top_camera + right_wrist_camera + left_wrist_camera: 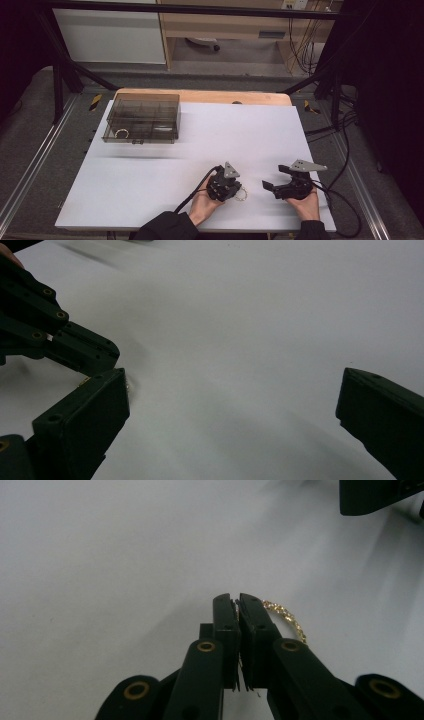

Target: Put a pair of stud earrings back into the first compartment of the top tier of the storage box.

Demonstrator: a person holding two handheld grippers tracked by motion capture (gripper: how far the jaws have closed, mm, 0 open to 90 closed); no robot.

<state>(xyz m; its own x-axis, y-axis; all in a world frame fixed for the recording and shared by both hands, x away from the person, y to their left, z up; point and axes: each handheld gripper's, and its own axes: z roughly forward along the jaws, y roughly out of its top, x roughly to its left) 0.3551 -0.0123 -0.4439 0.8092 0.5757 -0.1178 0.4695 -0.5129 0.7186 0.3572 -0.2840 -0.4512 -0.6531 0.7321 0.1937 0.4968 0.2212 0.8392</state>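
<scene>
Gold links are glinting at the tips of the left tongs [238,600], whose jaws are pressing together on a thin chain bracelet [286,618] that is curving out to one side just over the white counter [110,555]. From the high view, the left tongs [236,192] are sitting at the near middle of the counter [150,175], with the bracelet [242,194] showing as a small pale loop right beside them and a hand [204,205] wrapping around the body from below. Just to the right, well clear of the loop, the right tongs [274,179] are pointing leftward with their jaws standing wide apart, gripping nothing, held by the other hand [306,204]. In the right gripper view, those tongs [235,400] are framing bare white surface, with the left tool's black linkage showing at the far left. Over at the far left corner of the counter, a smoky clear compartment box [142,118] is sitting with its lid down, and a small pale ring-shaped item [121,133] is lying inside near its front edge.
</scene>
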